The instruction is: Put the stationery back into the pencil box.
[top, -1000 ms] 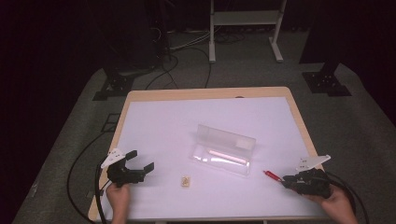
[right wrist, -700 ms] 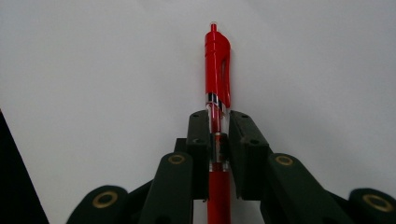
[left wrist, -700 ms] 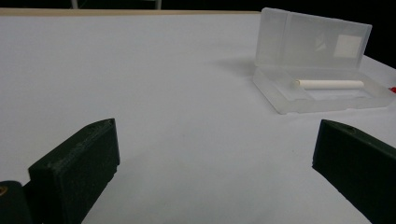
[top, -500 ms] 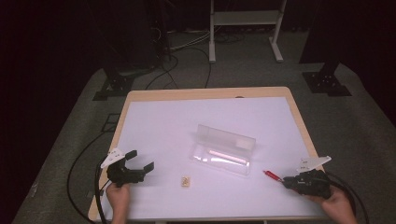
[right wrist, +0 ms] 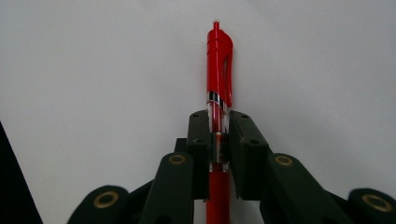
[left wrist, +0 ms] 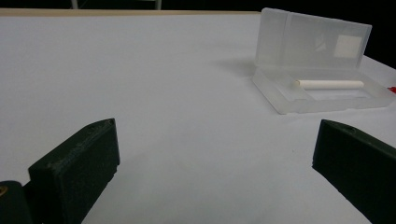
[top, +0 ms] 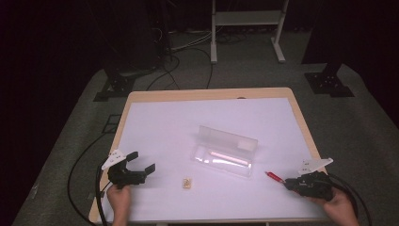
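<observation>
The right gripper (top: 288, 182) sits at the near right corner of the table (top: 155, 117), held in the person's right hand (top: 336, 207). Its jaws are clamped on a red pen (right wrist: 218, 88); in the right gripper view the pads press the pen's clear barrel from both sides, with the clip end sticking out ahead of the tips. The jaws have just been closing, with the pen between them. In the high view the pen's free end points toward the clear plastic case (top: 226, 151), which lies near the middle of the table, well apart from the pen tip.

The case is open, its lid standing up behind the tray. A white stick (left wrist: 329, 84) lies inside the tray; what it is I cannot make out for certain.

The left gripper (top: 140, 162) rests at the near left of the table in the left hand (top: 120, 200). Its jaws stand wide apart with nothing between them. A small tan item (top: 187, 182) lies on the white surface between the left gripper and the case, too small to identify.
</observation>
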